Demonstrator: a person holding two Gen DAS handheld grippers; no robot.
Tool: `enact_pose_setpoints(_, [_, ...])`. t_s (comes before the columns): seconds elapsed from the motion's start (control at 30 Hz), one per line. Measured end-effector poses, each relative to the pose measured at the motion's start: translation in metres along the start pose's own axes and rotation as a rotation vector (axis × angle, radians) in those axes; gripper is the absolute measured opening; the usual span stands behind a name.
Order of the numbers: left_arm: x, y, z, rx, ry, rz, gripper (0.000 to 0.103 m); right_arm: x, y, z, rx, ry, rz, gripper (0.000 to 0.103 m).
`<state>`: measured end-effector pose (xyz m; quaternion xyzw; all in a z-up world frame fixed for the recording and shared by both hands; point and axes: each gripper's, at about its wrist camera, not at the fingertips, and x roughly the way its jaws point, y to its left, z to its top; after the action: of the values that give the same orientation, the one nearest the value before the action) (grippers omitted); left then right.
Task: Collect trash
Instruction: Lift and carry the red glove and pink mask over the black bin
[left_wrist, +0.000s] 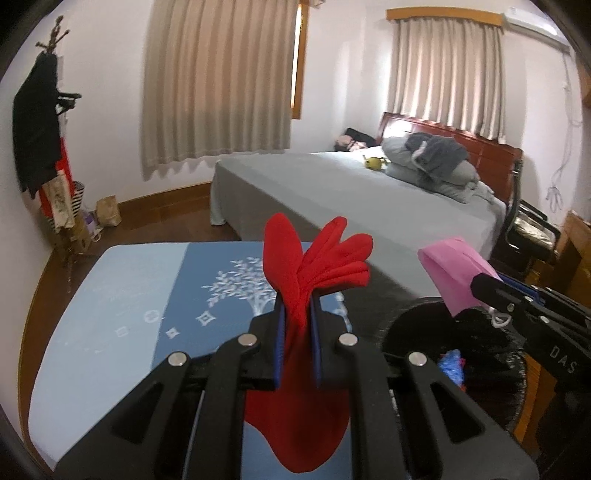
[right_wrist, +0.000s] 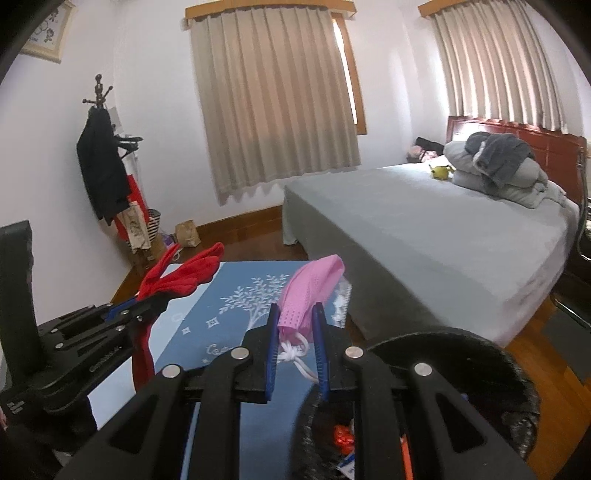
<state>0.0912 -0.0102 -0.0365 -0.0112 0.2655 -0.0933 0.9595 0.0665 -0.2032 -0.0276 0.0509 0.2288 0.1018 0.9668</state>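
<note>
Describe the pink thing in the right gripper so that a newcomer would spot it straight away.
Start at the grey bed, then come down to the blue mat beside it. Above the mat, the right gripper pinches a pink face mask with white ear loops. Its neighbour, in the left gripper, is a red glove.

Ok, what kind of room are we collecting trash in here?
A bedroom, by the look of it: a made bed with a wooden headboard, curtained windows, and a coat stand hung with clothes in the corner.
</note>
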Motion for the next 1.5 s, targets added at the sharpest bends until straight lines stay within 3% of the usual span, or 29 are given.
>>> enact_pose_setpoints(0.8, [0.000, -0.120, -0.008, 0.144, -0.012, -0.235, 0.011, -0.070, -0.092, -0.021, 0.095, -0.048, -0.215, 0.018])
enact_pose_setpoints(1.17, [0.030, -0.165, -0.025, 0.192, 0.029, -0.329, 0.012, -0.075, -0.128, -0.036, 0.127, -0.020, -0.285, 0.018])
enact_pose_setpoints(1.5, [0.075, -0.183, -0.038, 0.197, 0.095, -0.380, 0.012, -0.057, -0.154, -0.052, 0.158, 0.025, -0.300, 0.018])
